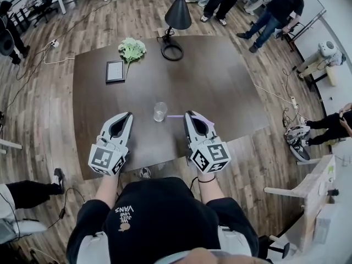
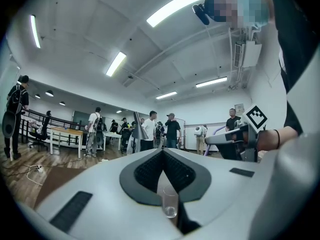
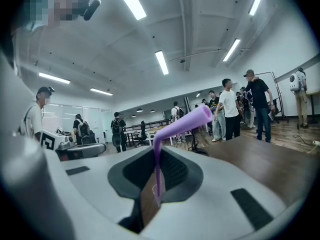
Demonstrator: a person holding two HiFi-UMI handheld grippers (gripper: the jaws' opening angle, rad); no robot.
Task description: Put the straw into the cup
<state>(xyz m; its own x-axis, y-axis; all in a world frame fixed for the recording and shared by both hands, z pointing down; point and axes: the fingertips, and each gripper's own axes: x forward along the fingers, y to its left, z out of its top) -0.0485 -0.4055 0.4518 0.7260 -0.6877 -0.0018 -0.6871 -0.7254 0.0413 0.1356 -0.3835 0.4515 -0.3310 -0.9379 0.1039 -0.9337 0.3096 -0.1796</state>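
Beside the round clear cup, at 3 o'clock, the right gripper pinches a bendy purple straw; the left gripper has jaws together, empty.

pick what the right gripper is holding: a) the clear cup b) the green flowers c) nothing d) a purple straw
D: the purple straw is pinched in the right gripper, bent end sticking up, while the clear cup stands untouched on the table.

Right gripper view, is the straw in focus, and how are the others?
Right gripper view: purple straw sharp, background bowed by the fisheye, ceiling lights glaring. Left gripper view: clear cup slightly soft. Head view: dark table evenly lit.
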